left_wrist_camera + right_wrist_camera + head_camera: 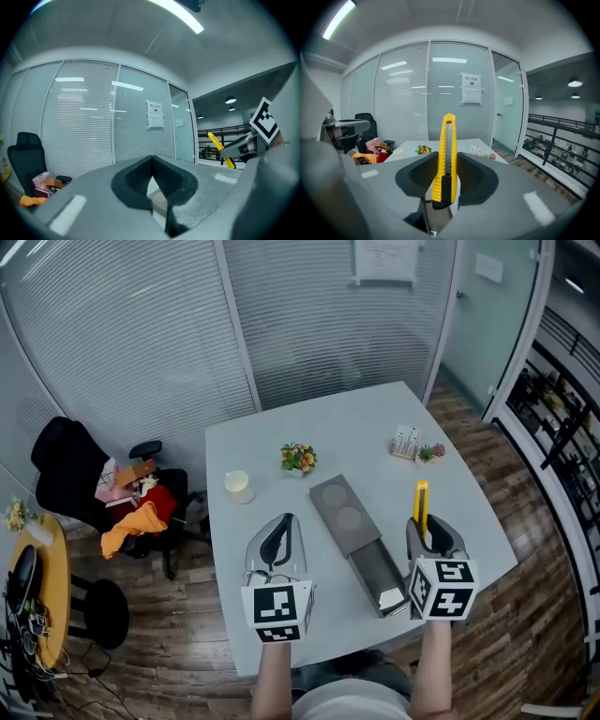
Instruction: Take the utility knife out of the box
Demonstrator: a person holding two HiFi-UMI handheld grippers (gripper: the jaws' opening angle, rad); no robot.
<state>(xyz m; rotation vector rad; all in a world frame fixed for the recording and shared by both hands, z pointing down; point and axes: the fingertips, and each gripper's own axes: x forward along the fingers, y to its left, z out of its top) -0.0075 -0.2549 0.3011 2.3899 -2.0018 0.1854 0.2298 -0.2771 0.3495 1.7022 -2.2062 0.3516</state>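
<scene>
The utility knife is out of the box. The right gripper is clamped on its lower body with a pad pressing each flat side, so the yellow handle stands up along the jaws and past their tips. That grip keeps the blade end pointing away from the person. In the head view the knife is held above the bench, to the right of the box and clear of it. The box lies with its inner tray slid out toward the person, which is what gave access to the knife. The tray looks empty apart from a pale scrap at its near end. The left gripper hangs to the left of the box, jaws together on nothing, seemingly with no work left. By my reading the removal is essentially done.
</scene>
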